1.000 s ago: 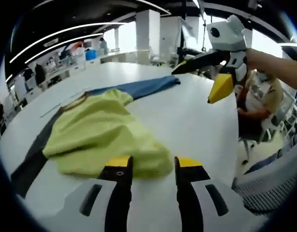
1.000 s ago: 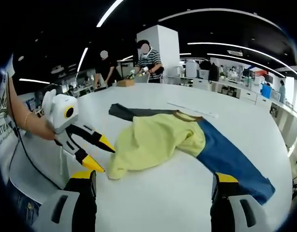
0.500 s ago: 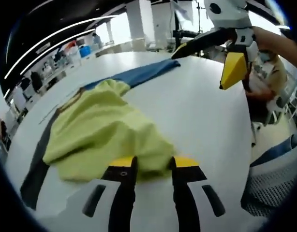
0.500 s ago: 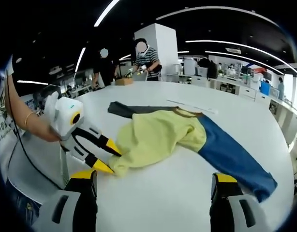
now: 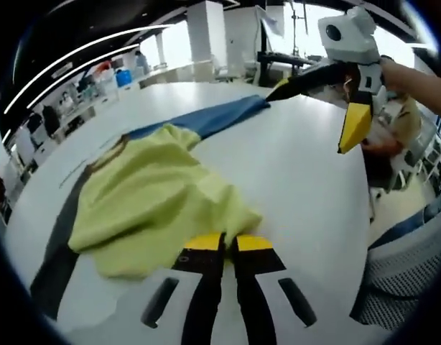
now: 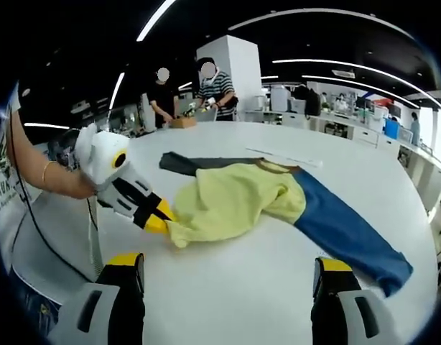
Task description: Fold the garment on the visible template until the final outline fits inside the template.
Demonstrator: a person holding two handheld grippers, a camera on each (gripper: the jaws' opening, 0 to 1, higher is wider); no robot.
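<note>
White round tabletop (image 5: 299,187) spans the left gripper view — the left gripper (image 5: 222,243), open half a second ago, has pinched its yellow tips on the near edge of the crumpled yellow-green cloth garment (image 5: 149,194), centre-left; the fold can likely begin. Right gripper view: the garment lies mid-frame on the grey-and-blue strip template (image 6: 350,233), and the right gripper (image 6: 228,269) hangs wide open, empty.
</note>
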